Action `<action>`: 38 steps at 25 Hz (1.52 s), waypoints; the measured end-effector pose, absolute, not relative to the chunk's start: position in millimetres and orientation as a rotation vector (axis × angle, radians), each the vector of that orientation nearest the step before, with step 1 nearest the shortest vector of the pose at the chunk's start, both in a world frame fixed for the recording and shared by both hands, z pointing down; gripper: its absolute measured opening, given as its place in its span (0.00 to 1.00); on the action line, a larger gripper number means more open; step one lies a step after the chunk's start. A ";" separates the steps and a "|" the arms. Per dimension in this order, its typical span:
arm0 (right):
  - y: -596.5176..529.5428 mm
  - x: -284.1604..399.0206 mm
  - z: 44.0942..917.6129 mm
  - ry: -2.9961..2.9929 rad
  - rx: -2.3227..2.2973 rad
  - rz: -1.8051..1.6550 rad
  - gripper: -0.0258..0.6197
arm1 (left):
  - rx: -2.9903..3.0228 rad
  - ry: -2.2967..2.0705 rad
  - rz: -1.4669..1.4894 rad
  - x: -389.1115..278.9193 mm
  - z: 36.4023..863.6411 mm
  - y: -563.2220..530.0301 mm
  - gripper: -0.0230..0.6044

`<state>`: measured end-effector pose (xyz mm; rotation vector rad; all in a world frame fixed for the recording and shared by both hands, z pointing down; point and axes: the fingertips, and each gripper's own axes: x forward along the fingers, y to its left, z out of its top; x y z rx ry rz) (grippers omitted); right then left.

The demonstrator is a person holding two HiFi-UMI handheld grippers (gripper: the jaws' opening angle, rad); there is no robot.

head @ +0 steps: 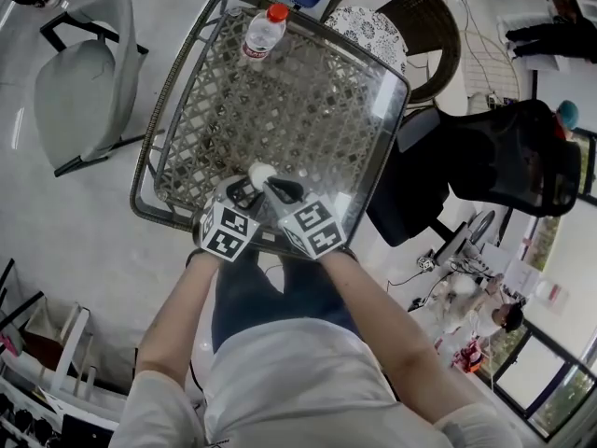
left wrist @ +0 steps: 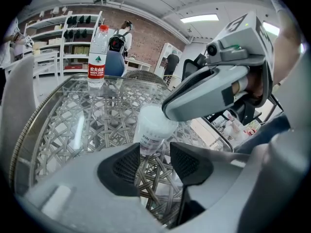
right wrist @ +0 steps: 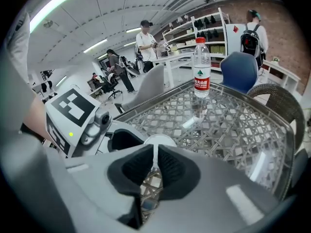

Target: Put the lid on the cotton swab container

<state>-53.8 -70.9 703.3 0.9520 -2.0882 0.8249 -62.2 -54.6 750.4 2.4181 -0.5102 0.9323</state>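
The cotton swab container point(left wrist: 154, 127) is a small translucent tub with a printed label, held just above the glass table. My left gripper point(left wrist: 155, 152) is shut on its lower part. Its white lid point(right wrist: 158, 141) sits on top. My right gripper point(right wrist: 156, 152) comes in from above and is shut on the lid's thin rim. In the head view both grippers, left point(head: 244, 192) and right point(head: 280, 190), meet at the container point(head: 262, 174) near the table's front edge. The container's base is hidden behind the left pads.
The table point(head: 149, 171) has a glass top over wicker lattice and a raised metal rim. A water bottle point(head: 262, 34) with a red cap stands at its far edge. A grey chair point(head: 89, 82) is to the left, a wicker chair point(head: 410, 17) behind, a black office chair point(head: 494, 157) to the right.
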 end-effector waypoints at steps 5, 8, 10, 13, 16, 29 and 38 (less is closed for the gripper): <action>-73.1 -53.4 704.3 -2.085 0.959 0.749 0.06 | 2.416 -0.509 0.926 -62.3 748.7 -53.8 0.36; -74.7 -53.3 705.1 -2.093 0.964 0.742 0.05 | 2.415 -0.504 0.930 -62.2 749.8 -52.5 0.36; -74.5 -53.4 705.0 -2.083 0.953 0.754 0.05 | 2.414 -0.501 0.935 -62.5 751.0 -51.8 0.36; -74.1 -55.0 704.3 -2.075 0.935 0.750 0.05 | 2.416 -0.500 0.937 -63.3 751.8 -52.4 0.36; -71.8 -61.7 699.8 -2.085 0.915 0.749 0.06 | 2.413 -0.505 0.942 -65.3 751.3 -52.6 0.36; -70.0 -77.3 702.7 -2.096 0.865 0.700 0.05 | 2.413 -0.502 0.940 -66.7 752.2 -55.2 0.36; -70.6 -76.6 704.5 -2.117 0.833 0.710 0.05 | 2.425 -0.507 0.959 -67.1 750.7 -54.2 0.36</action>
